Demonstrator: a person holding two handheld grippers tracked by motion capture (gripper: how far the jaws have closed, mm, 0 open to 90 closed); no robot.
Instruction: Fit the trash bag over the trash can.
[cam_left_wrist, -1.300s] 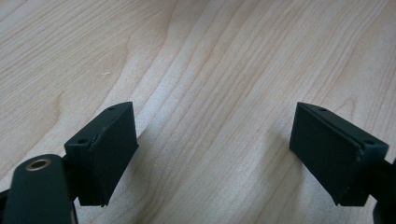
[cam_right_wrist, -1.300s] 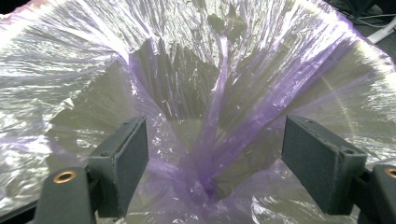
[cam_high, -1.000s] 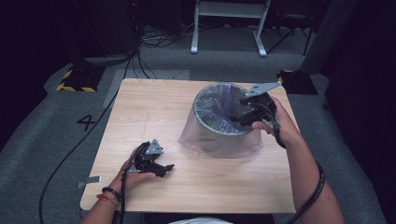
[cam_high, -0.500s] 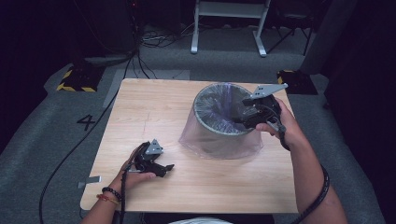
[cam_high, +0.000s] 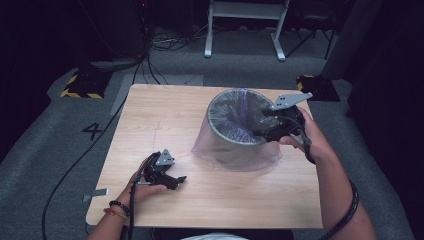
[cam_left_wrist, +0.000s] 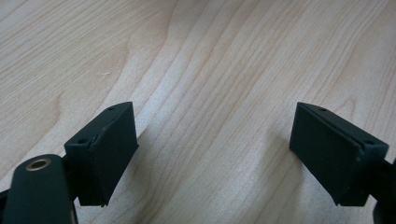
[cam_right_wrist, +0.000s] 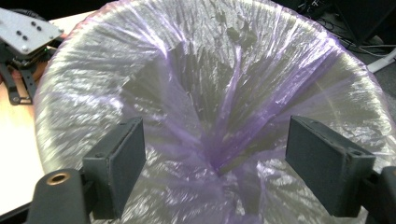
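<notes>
My left claw (cam_high: 170, 178) rests low on the counter (cam_high: 165, 120) near its front-left corner, jaws spread wide with bare wood between them (cam_left_wrist: 215, 154), and a broad stretch of open board lies ahead and to its right. The bin (cam_high: 235, 131) stands upright on the right half of the counter, its long axis vertical and its mouth facing up, set back from the right and far edges. A purple bag (cam_right_wrist: 219, 116) lines it and is folded over the rim, skirting down the outside. My right claw (cam_right_wrist: 212, 154) hovers over the rim's right side, released, jaws wide apart, pointing down into the lined mouth.
</notes>
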